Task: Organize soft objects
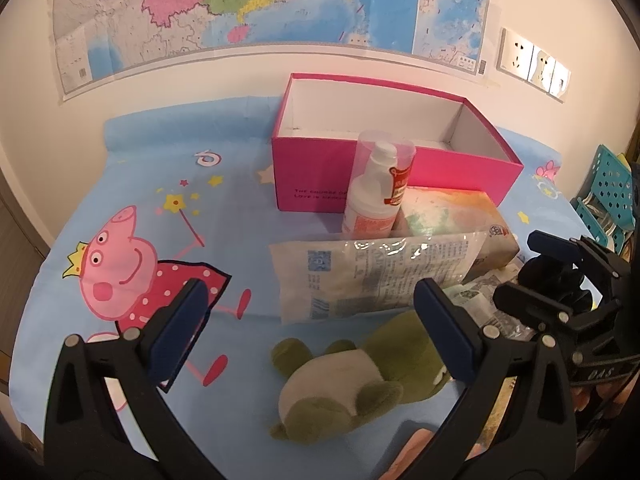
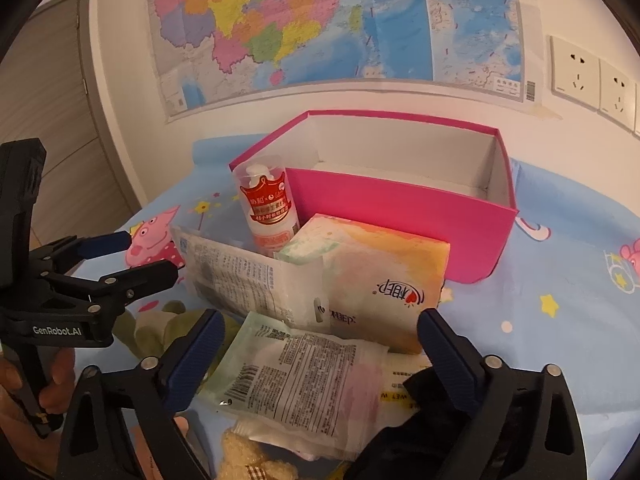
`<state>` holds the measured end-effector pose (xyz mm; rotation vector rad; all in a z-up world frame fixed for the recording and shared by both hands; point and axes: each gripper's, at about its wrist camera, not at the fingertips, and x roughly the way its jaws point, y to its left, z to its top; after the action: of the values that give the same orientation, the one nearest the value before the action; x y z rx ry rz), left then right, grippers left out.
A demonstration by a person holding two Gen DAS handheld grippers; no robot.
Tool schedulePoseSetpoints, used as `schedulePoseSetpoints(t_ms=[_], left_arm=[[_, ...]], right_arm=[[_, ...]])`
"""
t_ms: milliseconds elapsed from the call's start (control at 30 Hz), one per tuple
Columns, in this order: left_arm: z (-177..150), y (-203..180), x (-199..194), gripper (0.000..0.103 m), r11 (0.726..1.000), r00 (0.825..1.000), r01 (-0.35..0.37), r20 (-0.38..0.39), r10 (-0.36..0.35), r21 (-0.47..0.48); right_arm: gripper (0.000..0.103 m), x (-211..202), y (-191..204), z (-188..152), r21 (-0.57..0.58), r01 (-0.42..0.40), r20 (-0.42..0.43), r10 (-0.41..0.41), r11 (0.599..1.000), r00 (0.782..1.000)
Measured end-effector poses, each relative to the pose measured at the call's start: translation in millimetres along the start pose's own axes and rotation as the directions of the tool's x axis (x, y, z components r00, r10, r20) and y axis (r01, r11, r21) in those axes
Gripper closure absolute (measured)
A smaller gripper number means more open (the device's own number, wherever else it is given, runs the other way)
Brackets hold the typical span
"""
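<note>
We take this for a home, likely a child's bedroom: a cartoon-pig bedsheet (image 1: 132, 216) at nine o'clock, a wall map (image 1: 256, 4) at twelve, wall sockets (image 2: 592, 76) at two.

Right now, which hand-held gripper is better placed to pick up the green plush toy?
Left. The left hand-held gripper is open directly over the green plush toy. The right hand-held gripper hangs open over the flat packets instead.
</note>
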<state>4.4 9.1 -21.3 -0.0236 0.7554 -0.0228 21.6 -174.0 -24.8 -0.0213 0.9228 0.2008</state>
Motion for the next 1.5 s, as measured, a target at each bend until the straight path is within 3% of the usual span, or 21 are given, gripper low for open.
schedulePoseSetpoints(t_ms=[267, 433, 533, 600, 700, 800, 900, 1033, 1333, 1500], left_arm=[[1.8, 16.9, 19.4, 0.001, 0.998, 0.996, 0.070, -0.046, -0.070, 0.005], [4.1, 20.9, 30.9, 0.009, 0.986, 0.983, 0.165, -0.081, -0.163, 0.014], [3.9, 16.8, 37.8, 0.013, 0.979, 0.976, 0.200, -0.101, -0.195, 0.047], [4.0, 16.5, 43.1, 0.027, 0.976, 0.971, 0.211, -0.122, -0.204, 0.053], [2.5, 17.4, 49.2, 0.043, 0.967, 0.959, 0.250, -0.150, -0.242, 0.040], [-0.4, 16.2, 49.7, 0.046, 0.965, 0.957, 0.256, -0.155, -0.246, 0.050], [-0.8, 14.2, 46.0, 0.053, 0.959, 0.951, 0.279, -0.155, -0.267, 0.057], [0.0, 13.5, 41.9, 0.054, 0.959, 0.952, 0.278, -0.151, -0.267, 0.058], [29.7, 15.0, -19.3, 0.056, 0.955, 0.958, 0.285, 0.011, -0.286, 0.080], [55.2, 10.2, -49.1, 0.056, 0.962, 0.962, 0.241, 0.103, -0.254, 0.125]], right_arm=[[0.023, 12.2, -0.6, 2.8, 0.009, -0.059, 0.019, 0.059, 0.998, 0.998], [0.033, 20.5, 6.9, 6.1, -0.022, -0.081, 0.029, 0.082, 0.996, 0.996], [0.033, 23.9, 9.8, 8.0, -0.038, -0.083, 0.027, 0.084, 0.996, 0.996], [0.035, 25.7, 11.4, 9.1, -0.045, -0.091, 0.023, 0.092, 0.995, 0.996], [0.047, 27.9, 13.1, 8.5, -0.050, -0.106, 0.012, 0.107, 0.993, 0.994], [0.060, 27.8, 12.8, 8.9, -0.050, -0.112, 0.015, 0.113, 0.992, 0.993], [0.080, 29.8, 9.7, 9.3, -0.032, -0.152, 0.001, 0.152, 0.988, 0.988], [0.083, 24.9, 6.2, 9.5, -0.006, -0.170, 0.016, 0.170, 0.985, 0.985], [0.084, -24.7, 7.8, 40.2, -0.046, -0.193, 0.121, 0.197, 0.980, 0.973], [0.084, -52.6, 10.5, 70.0, -0.082, -0.202, 0.197, 0.215, 0.976, 0.957]])
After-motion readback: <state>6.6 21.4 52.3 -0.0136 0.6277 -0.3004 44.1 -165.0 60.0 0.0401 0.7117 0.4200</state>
